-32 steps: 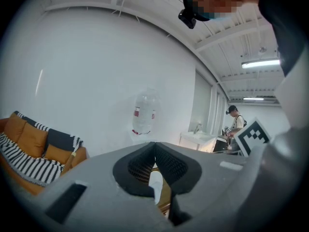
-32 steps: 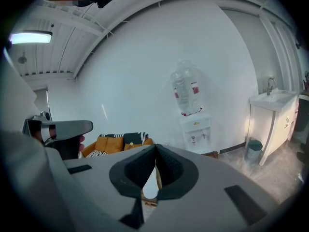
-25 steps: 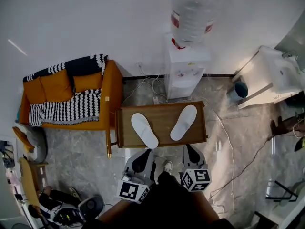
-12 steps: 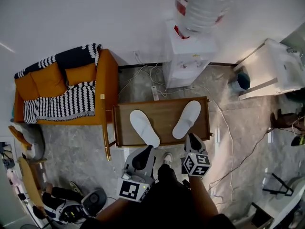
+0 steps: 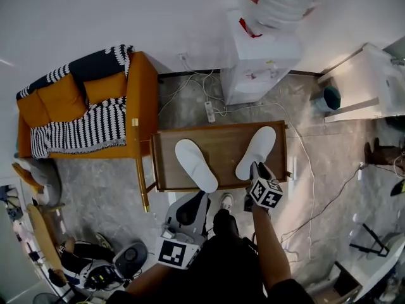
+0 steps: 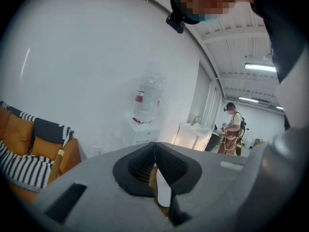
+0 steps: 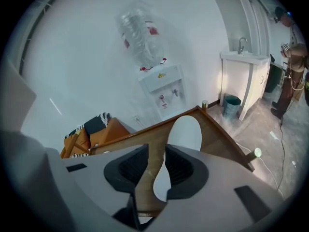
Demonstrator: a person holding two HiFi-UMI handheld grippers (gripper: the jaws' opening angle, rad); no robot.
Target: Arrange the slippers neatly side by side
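Two white slippers lie apart on a low wooden table [image 5: 218, 138], toes splayed outward: the left slipper [image 5: 195, 163] and the right slipper [image 5: 257, 151]. My right gripper [image 5: 256, 168] hangs over the right slipper's heel with its jaws open. In the right gripper view the right gripper [image 7: 157, 163] frames the table top and that slipper [image 7: 186, 132], not pressing on it. My left gripper [image 5: 200, 199] stays shut just short of the table's near edge, below the left slipper's heel. In the left gripper view the left gripper [image 6: 155, 151] shows a sliver of white slipper [image 6: 163, 195] under its joined tips.
An orange sofa [image 5: 142, 106] with a striped blanket stands left of the table. A water dispenser [image 5: 262, 68] is behind it, a white sink cabinet [image 5: 367, 81] and a bin [image 5: 330, 98] to the right. Cables and a power strip [image 5: 211, 111] lie on the floor. A person [image 6: 231, 129] stands far off.
My right gripper has come forward and down from beside my body to the right slipper's heel. The left gripper has edged forward and lower toward the table's near edge.
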